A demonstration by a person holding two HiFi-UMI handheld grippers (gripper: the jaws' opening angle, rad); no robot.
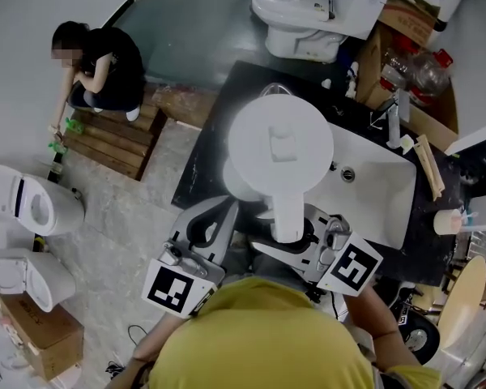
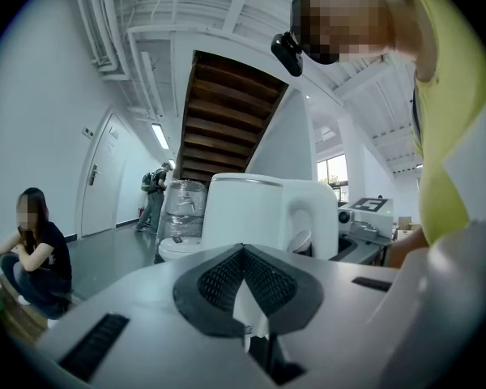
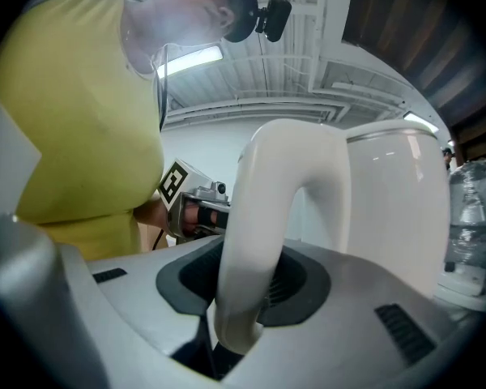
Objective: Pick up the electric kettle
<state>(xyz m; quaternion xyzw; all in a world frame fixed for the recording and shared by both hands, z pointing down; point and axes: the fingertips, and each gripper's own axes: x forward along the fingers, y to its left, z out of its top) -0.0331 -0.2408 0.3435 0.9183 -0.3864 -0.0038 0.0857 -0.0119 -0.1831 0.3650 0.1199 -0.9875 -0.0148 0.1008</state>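
Observation:
The white electric kettle (image 1: 279,148) hangs in the air above the dark counter (image 1: 202,148), seen from its lid side. My right gripper (image 1: 296,237) is shut on the kettle's curved handle (image 3: 267,241); in the right gripper view (image 3: 243,298) the handle fills the gap between the dark pads. My left gripper (image 1: 215,229) sits just left of the handle, below the kettle body. In the left gripper view (image 2: 243,254) its tips meet with nothing held, and the kettle (image 2: 259,213) stands a little beyond them.
A white sink (image 1: 381,185) with a faucet (image 1: 397,116) is set in the counter to the right. A toilet (image 1: 300,14) and cardboard boxes (image 1: 405,23) stand behind. A person (image 1: 97,63) crouches by a wooden pallet (image 1: 113,136); more toilets (image 1: 32,209) at left.

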